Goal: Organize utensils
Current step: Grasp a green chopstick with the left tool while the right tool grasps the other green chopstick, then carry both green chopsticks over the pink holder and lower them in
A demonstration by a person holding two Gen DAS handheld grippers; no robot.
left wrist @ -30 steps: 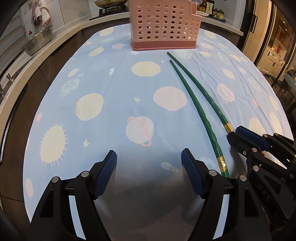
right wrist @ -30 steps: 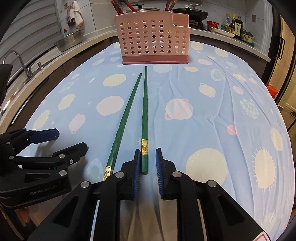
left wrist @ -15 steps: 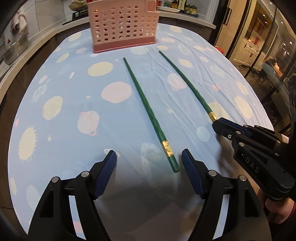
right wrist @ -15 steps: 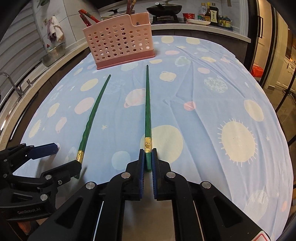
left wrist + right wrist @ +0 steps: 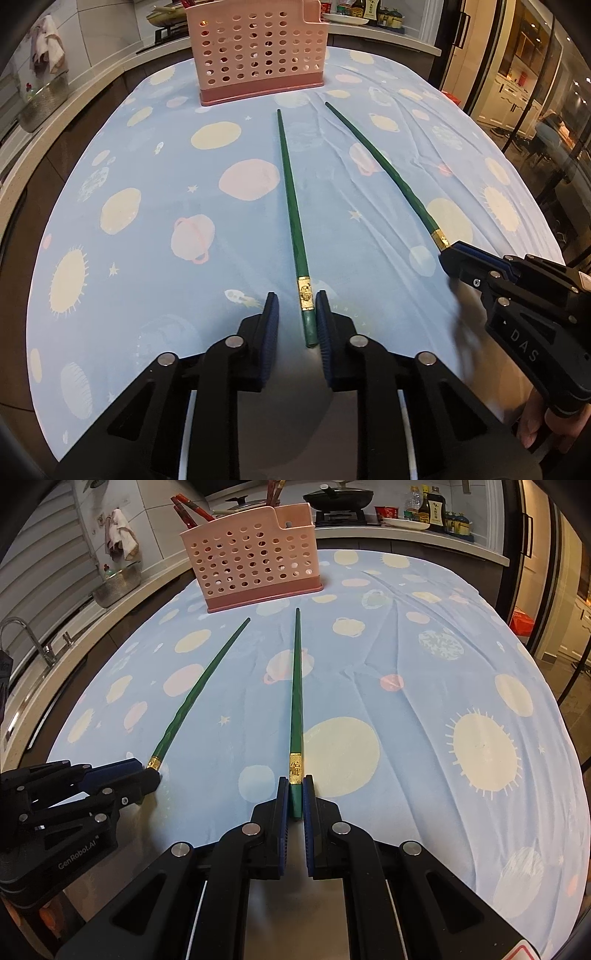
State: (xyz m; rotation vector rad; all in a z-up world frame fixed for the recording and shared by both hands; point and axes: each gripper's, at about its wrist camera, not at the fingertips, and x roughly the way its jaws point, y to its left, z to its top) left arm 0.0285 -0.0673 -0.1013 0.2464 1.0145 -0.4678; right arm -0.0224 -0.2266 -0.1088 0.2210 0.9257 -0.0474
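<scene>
Now my left gripper (image 5: 295, 317) jaws are closing around the left chopstick's (image 5: 291, 206) near-edge butt; right gripper (image 5: 294, 797) clamps the right chopstick (image 5: 296, 686). Centre the butt, then lift toward the far-edge holder (image 5: 255, 554).

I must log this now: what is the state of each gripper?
Left gripper: closing around one long green chopstick, not yet clamped.
Right gripper: shut on the other green chopstick.
</scene>
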